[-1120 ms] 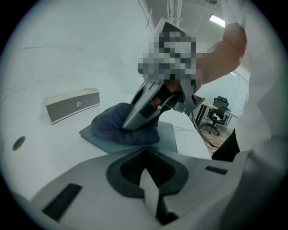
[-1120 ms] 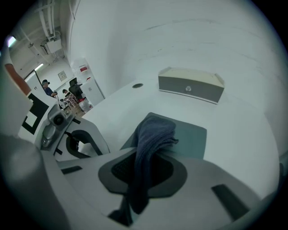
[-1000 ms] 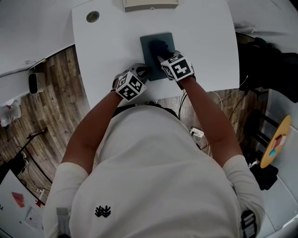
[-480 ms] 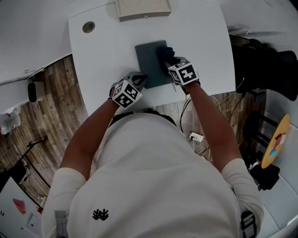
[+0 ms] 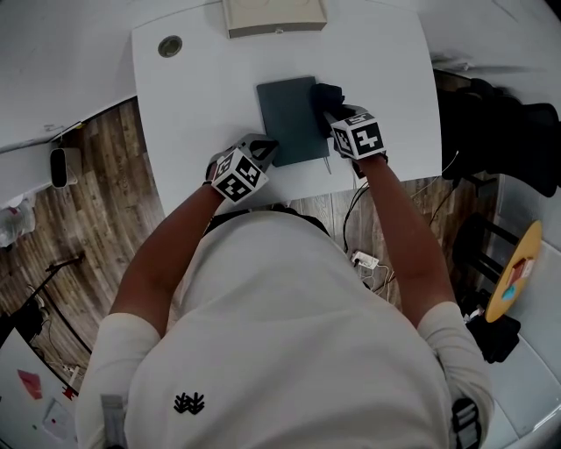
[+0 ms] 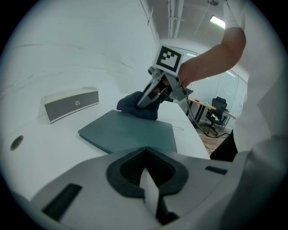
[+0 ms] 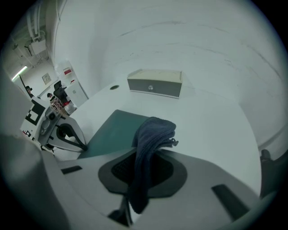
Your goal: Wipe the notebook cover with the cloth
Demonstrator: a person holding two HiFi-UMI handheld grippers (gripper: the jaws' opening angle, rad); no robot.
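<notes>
Notebook (image 5: 292, 118) flat on the white worktop (image 5: 202, 96), cover up, close to the front edge.

Head view: dark cloth (image 5: 328, 95) bunched over the cover's right edge, toward the far corner, gripped by the right hand-held gripper (image 5: 333, 110). Left hand-held gripper (image 5: 268, 149) tipped at the cover's near-left corner. Beige box (image 5: 273, 13) at the far edge, well apart.

Left gripper view: jaws together, nothing between them, cover (image 6: 130, 132) just ahead. Cannot tell whether pressing on the corner.

Right gripper view: jaws clamped on a fold of the cloth (image 7: 150, 134), the rest draped forward onto the notebook's edge.

Judged mid-wipe, cloth at the right end of a stroke. Next move probably calls for dragging the cloth leftward across the cover under light downward pressure, left side bracing the corner against sliding.
</notes>
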